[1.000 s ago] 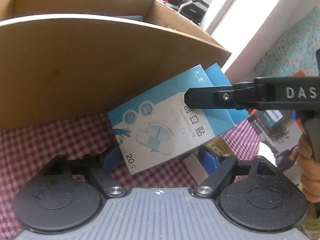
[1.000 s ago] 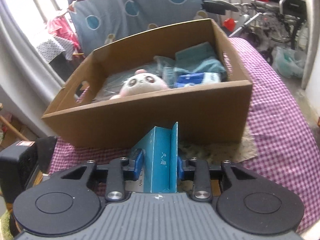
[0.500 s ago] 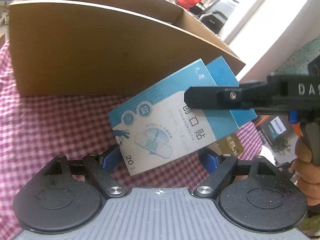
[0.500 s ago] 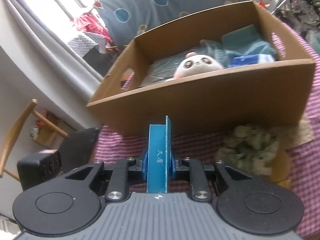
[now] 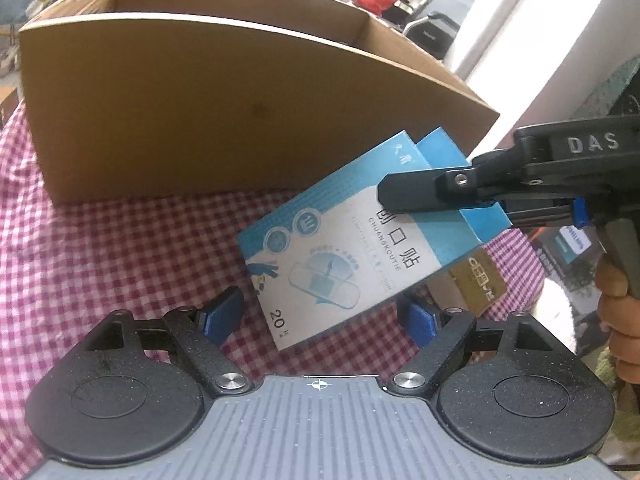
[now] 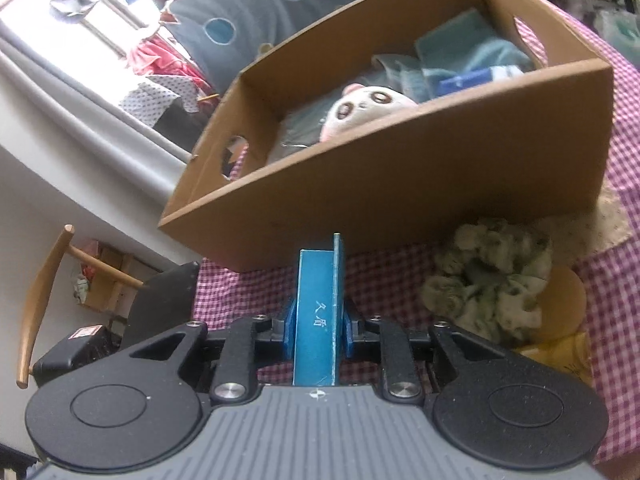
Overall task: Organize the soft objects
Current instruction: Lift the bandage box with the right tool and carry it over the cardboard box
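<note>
A blue and white plaster box [image 5: 352,248] hangs tilted above the checked tablecloth [image 5: 100,248], in front of the cardboard box [image 5: 200,120]. My right gripper [image 5: 404,200] comes in from the right and clamps its upper end. In the right wrist view the plaster box [image 6: 316,308] stands edge-on with the blue pads of the right gripper [image 6: 318,328] pressed on both faces, though the jaws are opening slightly. My left gripper [image 5: 320,302] is open, the box's lower corner between its fingers without touching them. A panda plush [image 6: 364,108] and teal cloths [image 6: 472,52] lie in the cardboard box [image 6: 400,168].
A fluffy green and white soft thing [image 6: 488,280] lies on the tablecloth before the cardboard box, beside a yellow disc [image 6: 564,300]. A wooden chair [image 6: 40,300] and a black device [image 6: 80,344] stand off the table's left edge. A person's hand [image 5: 616,300] holds the right gripper.
The right gripper closed tighter on the plaster box, flattening it edge-on, and rolled so its view now tilts. The left view swung, showing more tablecloth at left. The left jaws stayed wide.
</note>
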`<state>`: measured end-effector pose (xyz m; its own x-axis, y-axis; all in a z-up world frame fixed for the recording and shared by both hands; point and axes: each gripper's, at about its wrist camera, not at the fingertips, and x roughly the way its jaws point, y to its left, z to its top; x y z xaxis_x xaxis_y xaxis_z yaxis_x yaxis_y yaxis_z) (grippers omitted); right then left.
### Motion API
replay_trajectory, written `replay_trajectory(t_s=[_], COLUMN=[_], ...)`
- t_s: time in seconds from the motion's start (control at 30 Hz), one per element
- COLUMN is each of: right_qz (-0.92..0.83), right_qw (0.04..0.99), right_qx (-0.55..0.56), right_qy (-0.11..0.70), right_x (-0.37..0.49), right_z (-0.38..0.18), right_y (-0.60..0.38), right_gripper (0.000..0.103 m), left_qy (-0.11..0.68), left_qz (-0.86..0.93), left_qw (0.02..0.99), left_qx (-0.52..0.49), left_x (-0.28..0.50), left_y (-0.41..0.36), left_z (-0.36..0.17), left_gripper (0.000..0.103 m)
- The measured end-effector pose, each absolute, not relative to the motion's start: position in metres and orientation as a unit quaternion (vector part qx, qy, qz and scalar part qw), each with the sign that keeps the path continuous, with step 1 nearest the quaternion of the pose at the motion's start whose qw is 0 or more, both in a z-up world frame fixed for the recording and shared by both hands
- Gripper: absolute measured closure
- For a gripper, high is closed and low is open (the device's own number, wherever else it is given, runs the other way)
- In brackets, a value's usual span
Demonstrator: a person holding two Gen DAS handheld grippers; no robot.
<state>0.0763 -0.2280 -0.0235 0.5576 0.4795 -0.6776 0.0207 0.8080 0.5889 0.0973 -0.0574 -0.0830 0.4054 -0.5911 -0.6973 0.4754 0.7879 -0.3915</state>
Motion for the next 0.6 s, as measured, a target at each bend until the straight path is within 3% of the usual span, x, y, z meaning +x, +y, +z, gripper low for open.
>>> replay_trajectory(t_s=[0.43,0.6], right_qz=[0.142,0.158], right_qw=[0.816,0.808], right_qx=[0.300,0.314], right_qy=[0.473,0.473], right_x=[0.088,0.092], right_z=[-0.044,-0.052], right_y=[-0.228,-0.220], right_gripper=[0.074,0.079], left_qy=[0.432,0.431], left_qz=[-0.321,-0.319], left_qw=[0.842,0.843], left_qx=[-0.039,-0.045], left_x=[0.112,0.111], left_y=[-0.092,-0.087], left_z=[-0.081,-0.082], left_gripper=[0.018,0.018])
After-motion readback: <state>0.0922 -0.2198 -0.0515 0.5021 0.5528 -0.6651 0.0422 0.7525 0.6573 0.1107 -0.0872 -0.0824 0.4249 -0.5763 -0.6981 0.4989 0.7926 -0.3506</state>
